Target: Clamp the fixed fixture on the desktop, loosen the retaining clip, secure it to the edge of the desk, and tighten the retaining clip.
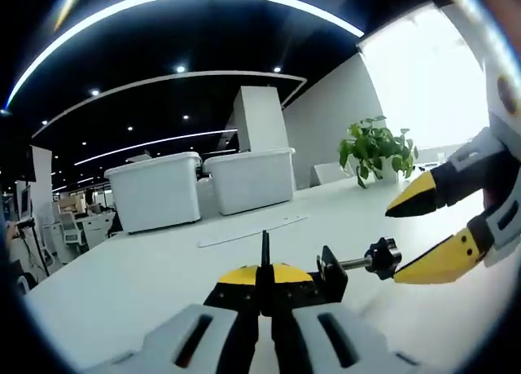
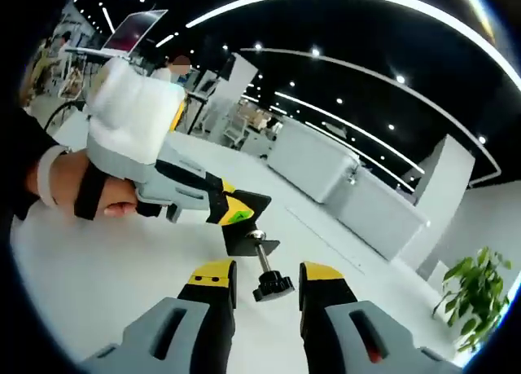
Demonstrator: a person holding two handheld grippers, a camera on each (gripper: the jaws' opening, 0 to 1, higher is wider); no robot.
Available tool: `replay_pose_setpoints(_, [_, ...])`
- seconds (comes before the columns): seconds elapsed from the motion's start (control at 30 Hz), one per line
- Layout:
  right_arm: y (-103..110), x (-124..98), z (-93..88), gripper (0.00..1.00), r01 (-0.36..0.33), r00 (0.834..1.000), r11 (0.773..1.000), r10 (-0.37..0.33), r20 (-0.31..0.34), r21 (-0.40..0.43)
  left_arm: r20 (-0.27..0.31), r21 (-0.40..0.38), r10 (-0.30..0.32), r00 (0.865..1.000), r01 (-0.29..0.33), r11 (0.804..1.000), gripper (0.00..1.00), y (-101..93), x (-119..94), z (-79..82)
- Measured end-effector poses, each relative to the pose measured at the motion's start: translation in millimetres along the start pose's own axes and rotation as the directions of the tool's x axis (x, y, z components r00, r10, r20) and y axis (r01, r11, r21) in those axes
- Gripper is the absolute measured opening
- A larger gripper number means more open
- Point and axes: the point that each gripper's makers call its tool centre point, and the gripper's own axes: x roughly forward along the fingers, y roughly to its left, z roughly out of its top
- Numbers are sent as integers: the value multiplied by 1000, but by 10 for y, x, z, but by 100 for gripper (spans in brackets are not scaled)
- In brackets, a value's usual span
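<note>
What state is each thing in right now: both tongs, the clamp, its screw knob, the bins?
Left tongs: shut on the clamp.
Right tongs: open, tips either side of the screw knob.
Clamp: black, held above the desk, not yet on an edge.
Screw knob: on the threaded rod, between the right tongs, not gripped.
White bins: lids on, standing on the desk.
Potted plant: upright.

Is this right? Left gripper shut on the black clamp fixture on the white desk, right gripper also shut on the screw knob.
Not quite. The right gripper is open: in the right gripper view its yellow-tipped jaws stand apart on either side of the screw knob, not closed on it. The rest holds: the left gripper is shut on the black clamp fixture on the white desk.
</note>
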Motion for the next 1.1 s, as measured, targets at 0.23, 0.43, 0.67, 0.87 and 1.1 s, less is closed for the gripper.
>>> replay_pose_setpoints(0.23, [56, 208, -51, 29, 38, 994, 985, -55, -92, -169, 9, 23, -7, 1000, 7, 1000, 3, -21, -16, 34])
replay_pose_setpoints(0.43, [13, 350, -177, 26, 46, 985, 974, -81, -149, -222, 13, 15, -2, 1000, 2, 1000, 3, -1, -31, 62])
replay_pose_setpoints(0.67, [24, 436, -175, 25, 46, 982, 977, -82, -170, -208, 17, 24, -7, 1000, 6, 1000, 3, -24, -23, 66])
replay_pose_setpoints(0.87, [11, 488, -216, 19, 52, 978, 981, -88, -190, -189, 12, 33, -6, 1000, 6, 999, 3, -30, -18, 56])
replay_pose_setpoints(1.1, [-27, 503, -208, 12, 60, 976, 980, -97, -194, -188, 14, 42, -8, 1000, 8, 999, 3, -39, -22, 66])
